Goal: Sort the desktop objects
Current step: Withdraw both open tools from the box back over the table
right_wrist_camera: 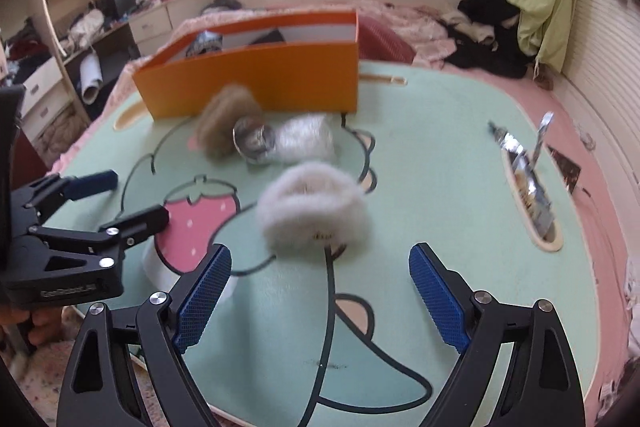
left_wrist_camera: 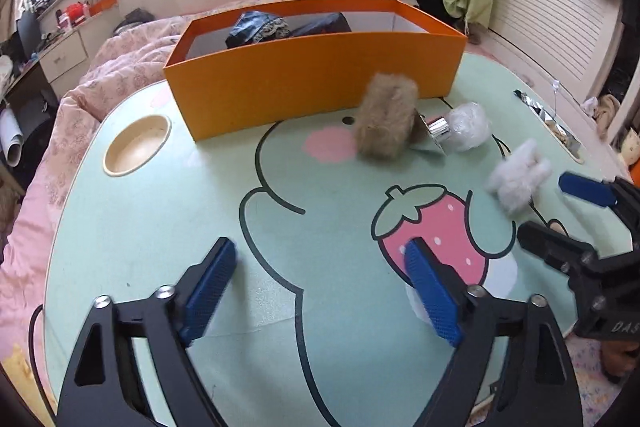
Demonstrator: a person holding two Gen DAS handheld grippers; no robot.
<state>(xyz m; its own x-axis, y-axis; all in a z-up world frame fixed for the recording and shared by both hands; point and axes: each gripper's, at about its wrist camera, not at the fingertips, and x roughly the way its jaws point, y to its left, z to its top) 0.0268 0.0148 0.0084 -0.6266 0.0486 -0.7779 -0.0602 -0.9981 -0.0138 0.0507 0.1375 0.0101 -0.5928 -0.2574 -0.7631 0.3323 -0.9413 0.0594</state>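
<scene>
A person is holding two grippers over a mint-green table printed with a cartoon figure and a strawberry, and the table is sitting on a bed with a pink quilt. The left gripper is hanging above the table's near edge with its blue pads spread wide and nothing between them. The right gripper is likewise standing wide and empty, pointing down at a white fluffy thing lying just ahead of its fingers near the table's right half. An orange box is standing along the far edge, with dark items inside it. Just in front of the box a brown fluffy thing is lying, and touching it on the right is a shiny silver piece joined to a white crinkly bundle. A round cup hollow is sitting at the table's far left corner, and a long slot with metal bits in it is running along the right edge.
</scene>
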